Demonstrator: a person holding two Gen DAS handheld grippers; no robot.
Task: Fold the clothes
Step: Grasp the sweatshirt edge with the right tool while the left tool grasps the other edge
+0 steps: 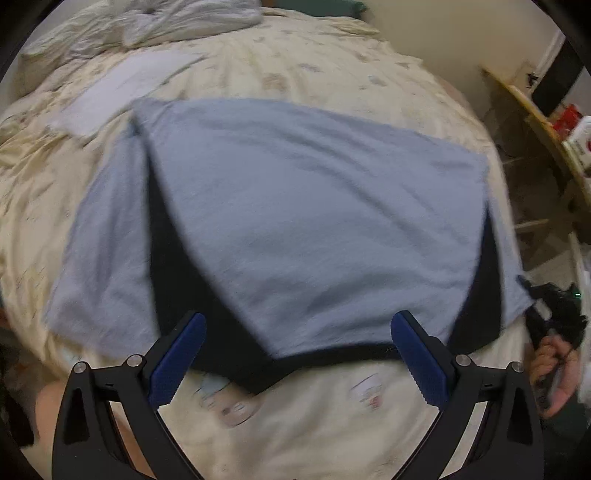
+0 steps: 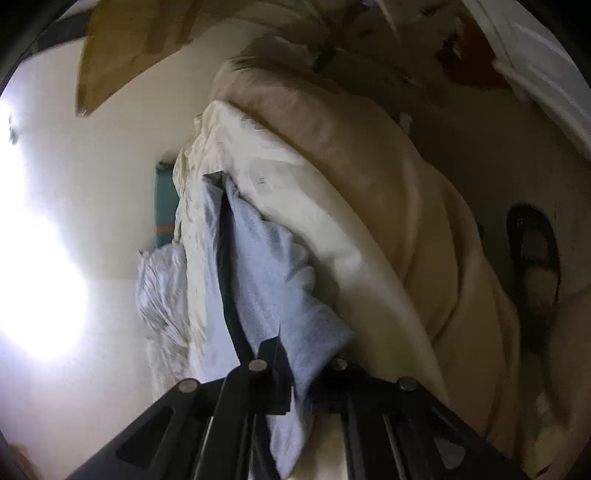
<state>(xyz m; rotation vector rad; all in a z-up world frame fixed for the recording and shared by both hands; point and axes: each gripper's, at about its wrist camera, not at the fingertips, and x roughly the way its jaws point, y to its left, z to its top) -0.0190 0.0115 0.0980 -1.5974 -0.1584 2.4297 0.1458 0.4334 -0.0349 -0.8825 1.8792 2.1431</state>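
The blue garment (image 1: 295, 221) lies spread on the bed (image 1: 332, 74). Left gripper (image 1: 297, 354) stands wide and empty above the near hem. Right gripper (image 2: 295, 384) is clamped on the garment's right corner. Fabric is light, limp; grasp corners and hems.

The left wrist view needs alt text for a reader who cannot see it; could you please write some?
A light blue garment with a black lining lies spread on a cream patterned bedspread. The open left gripper with its blue-padded fingers hovers over the garment's near hem. A rumpled white pillow lies at the far end.
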